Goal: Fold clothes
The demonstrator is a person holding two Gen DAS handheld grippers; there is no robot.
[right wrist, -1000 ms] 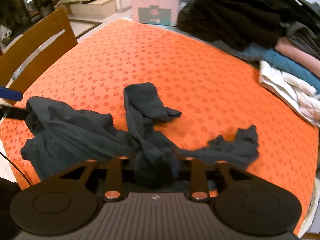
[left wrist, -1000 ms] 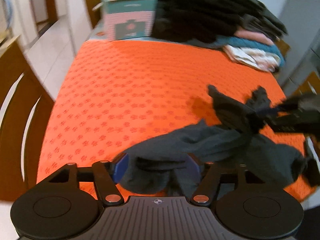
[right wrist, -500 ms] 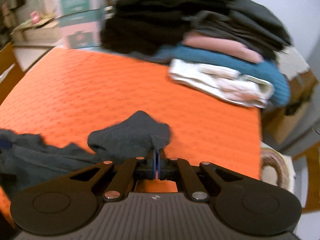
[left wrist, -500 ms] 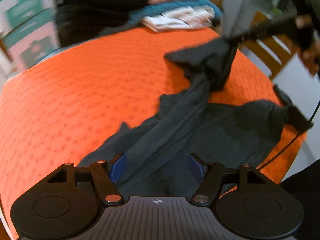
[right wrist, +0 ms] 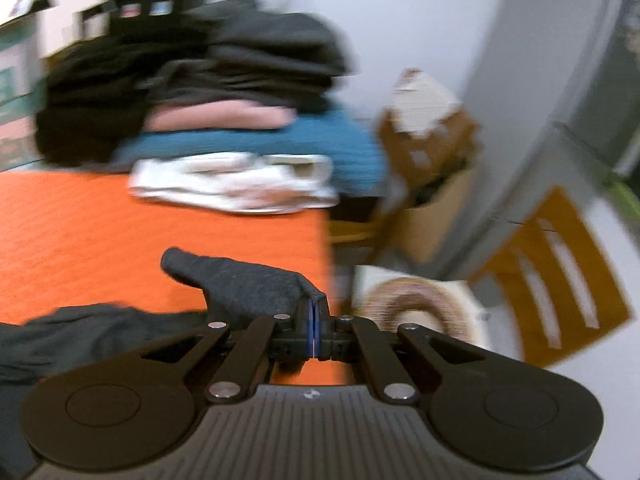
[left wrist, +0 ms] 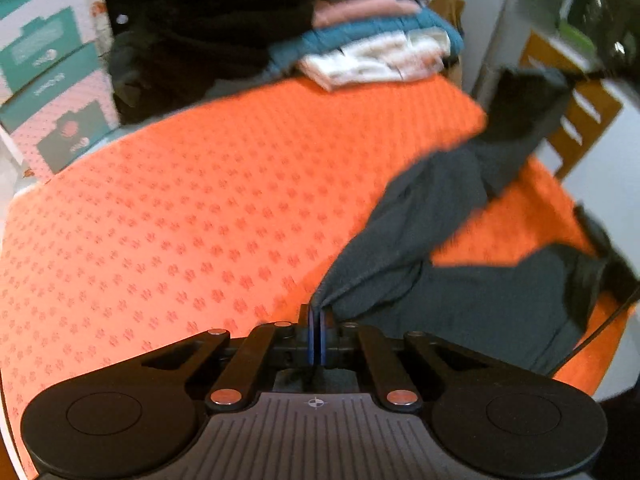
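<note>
A dark grey garment [left wrist: 432,216] stretches across the right side of the orange patterned table cover [left wrist: 200,208]. My left gripper [left wrist: 316,320] is shut on one edge of it, low over the near side of the table. The cloth rises from there to the upper right, where its far end [left wrist: 524,108] hangs lifted. In the right wrist view my right gripper [right wrist: 314,314] is shut on that end of the dark grey garment [right wrist: 248,284], held above the table's right edge. The rest of the fabric trails off to the left.
A stack of folded clothes [left wrist: 372,48] and a dark heap [left wrist: 200,40] fill the far side of the table, with teal and pink boxes [left wrist: 52,92] at the far left. Wooden chairs [right wrist: 552,276], a cardboard box [right wrist: 428,168] and a round mat [right wrist: 416,308] stand beyond the right edge.
My left gripper has shut on the garment's edge. My right gripper has carried its end up and to the right, past the table edge, pulling the cloth taut between the two.
</note>
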